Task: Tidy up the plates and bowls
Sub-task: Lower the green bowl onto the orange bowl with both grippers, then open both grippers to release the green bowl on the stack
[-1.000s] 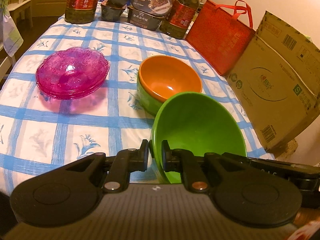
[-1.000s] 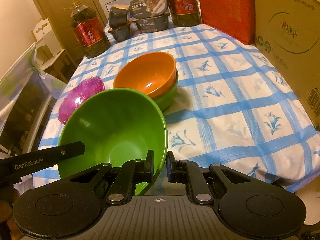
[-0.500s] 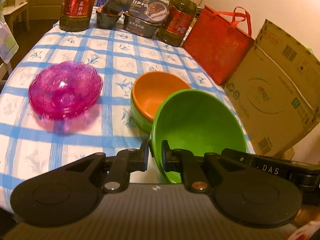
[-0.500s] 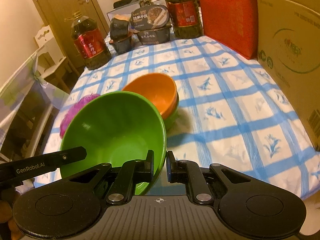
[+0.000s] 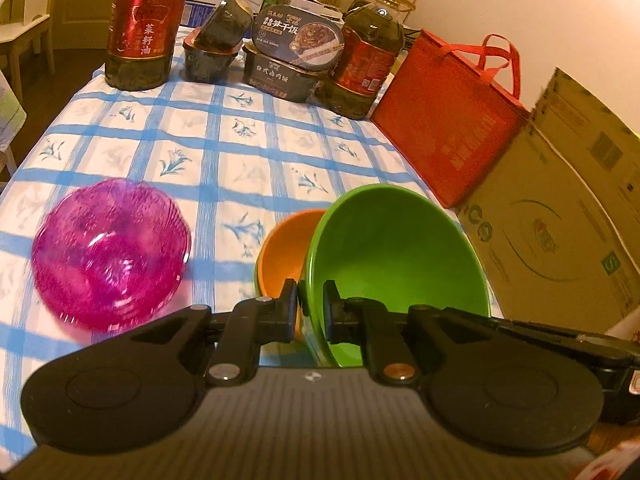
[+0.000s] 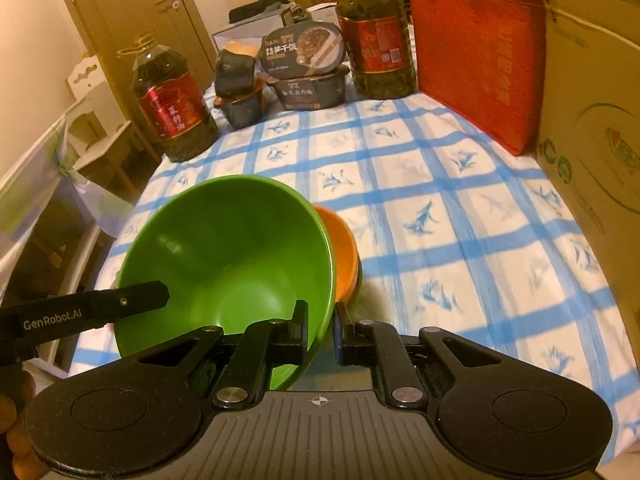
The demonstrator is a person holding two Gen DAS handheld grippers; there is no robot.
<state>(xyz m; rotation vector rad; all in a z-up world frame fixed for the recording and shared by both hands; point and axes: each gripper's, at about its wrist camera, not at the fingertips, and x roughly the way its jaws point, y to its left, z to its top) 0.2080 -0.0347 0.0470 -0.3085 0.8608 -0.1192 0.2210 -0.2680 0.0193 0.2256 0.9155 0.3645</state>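
A large green bowl point(image 5: 396, 264) is held in the air between both grippers. My left gripper point(image 5: 311, 304) is shut on its left rim. My right gripper point(image 6: 321, 326) is shut on its right rim, seen in the right wrist view point(image 6: 224, 252). Behind and below it sits an orange bowl point(image 5: 284, 252), nested in another bowl point(image 6: 358, 276) on the blue-checked tablecloth point(image 5: 248, 152); the green bowl hides most of it. The orange bowl also shows in the right wrist view point(image 6: 342, 252). A stack of pink glass dishes point(image 5: 110, 252) lies at the left.
Two oil bottles point(image 5: 146, 24) point(image 5: 366, 64) and dark food boxes point(image 5: 292, 52) stand at the table's far end. A red bag point(image 5: 448, 128) and a cardboard box point(image 5: 560, 220) line the right side. A chair point(image 6: 100, 120) stands left of the table.
Both grippers have carried the green bowl forward and up; it now covers most of the orange bowl. The pink dishes appear nearer and lower left.
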